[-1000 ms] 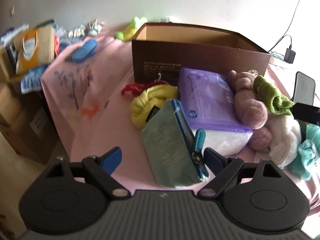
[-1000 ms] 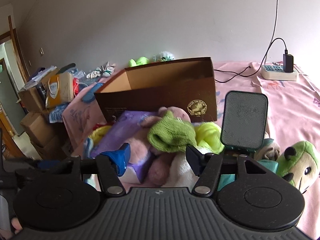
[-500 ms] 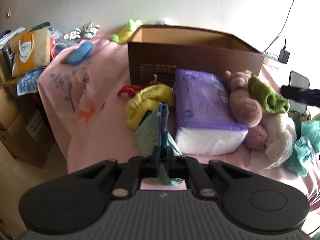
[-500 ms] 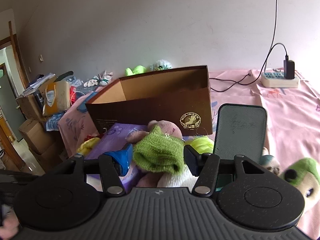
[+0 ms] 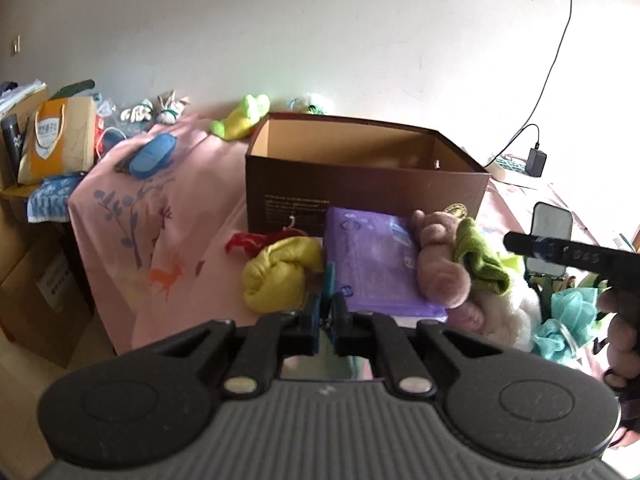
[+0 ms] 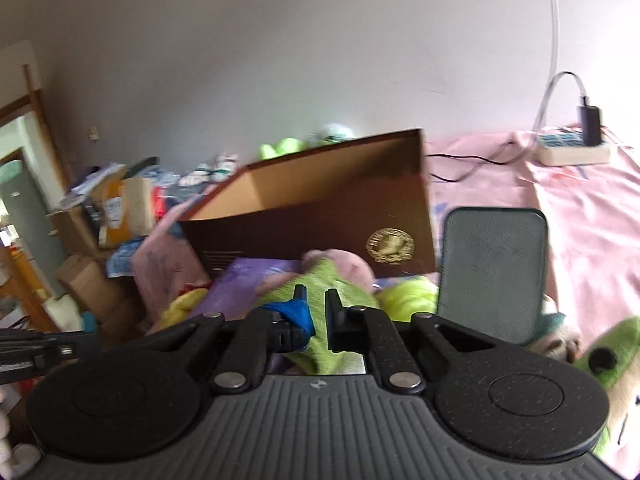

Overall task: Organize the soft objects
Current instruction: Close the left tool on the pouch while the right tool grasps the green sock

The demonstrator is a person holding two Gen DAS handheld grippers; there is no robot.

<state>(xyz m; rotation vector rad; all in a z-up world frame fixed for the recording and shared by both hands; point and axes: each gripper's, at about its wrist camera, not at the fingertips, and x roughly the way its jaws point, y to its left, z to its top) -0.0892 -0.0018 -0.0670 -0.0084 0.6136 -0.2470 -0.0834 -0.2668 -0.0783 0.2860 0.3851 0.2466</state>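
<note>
A brown cardboard box (image 5: 360,184) stands open on the pink bed; it also shows in the right wrist view (image 6: 320,216). In front of it lie a yellow cloth (image 5: 280,276), a purple tissue pack (image 5: 372,264), a mauve plush (image 5: 440,264) and a green cloth (image 5: 480,264). My left gripper (image 5: 327,316) is shut on the thin edge of a teal pouch (image 5: 329,280), lifted off the bed. My right gripper (image 6: 316,320) is shut on the green cloth (image 6: 320,304), which lies on the plush pile.
A dark phone on a stand (image 6: 492,272) rises just right of the right gripper. A green plush toy (image 6: 612,356) lies at the far right. A power strip with charger (image 6: 576,148) sits at the back. Bags and boxes (image 5: 52,148) crowd the left of the bed.
My left gripper closed on the teal pouch and lifted it. My right gripper moved onto the green cloth and closed on it.
</note>
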